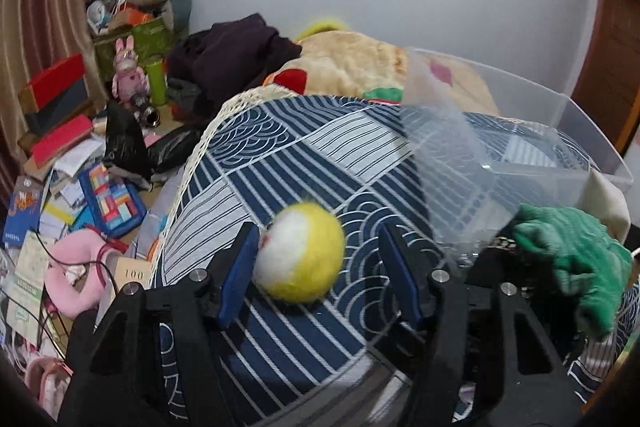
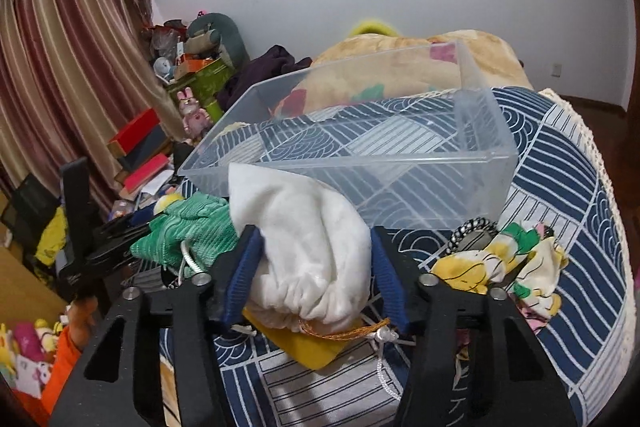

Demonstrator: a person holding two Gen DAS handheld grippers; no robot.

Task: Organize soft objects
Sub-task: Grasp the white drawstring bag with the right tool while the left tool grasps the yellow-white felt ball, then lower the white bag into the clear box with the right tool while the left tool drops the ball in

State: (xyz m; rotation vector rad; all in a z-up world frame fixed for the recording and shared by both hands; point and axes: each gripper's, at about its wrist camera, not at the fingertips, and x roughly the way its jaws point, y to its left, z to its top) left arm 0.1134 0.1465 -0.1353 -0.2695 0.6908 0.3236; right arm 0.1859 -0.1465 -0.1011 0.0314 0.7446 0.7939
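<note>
A round yellow-and-white plush ball [image 1: 300, 253] lies on the blue patterned bedspread [image 1: 280, 155]. It sits between the fingers of my left gripper [image 1: 320, 267]: the left pad touches it and the right pad stands apart, so the gripper is open. My right gripper [image 2: 316, 271] is shut on a white drawstring pouch [image 2: 308, 247], with both blue pads against its sides. A green knit pouch [image 2: 188, 227] lies just left of it and shows at the right in the left wrist view [image 1: 572, 259]. The clear plastic bin [image 2: 360, 155] stands empty right behind the pouches.
A flat yellow item [image 2: 304, 347] lies under the white pouch. A floral cloth pouch [image 2: 500, 267] and a braided cord [image 2: 468, 231] lie to its right. A beige blanket [image 1: 352, 63] is piled behind the bin. Books, a pink neck pillow [image 1: 76, 275] and boxes cover the floor to the left.
</note>
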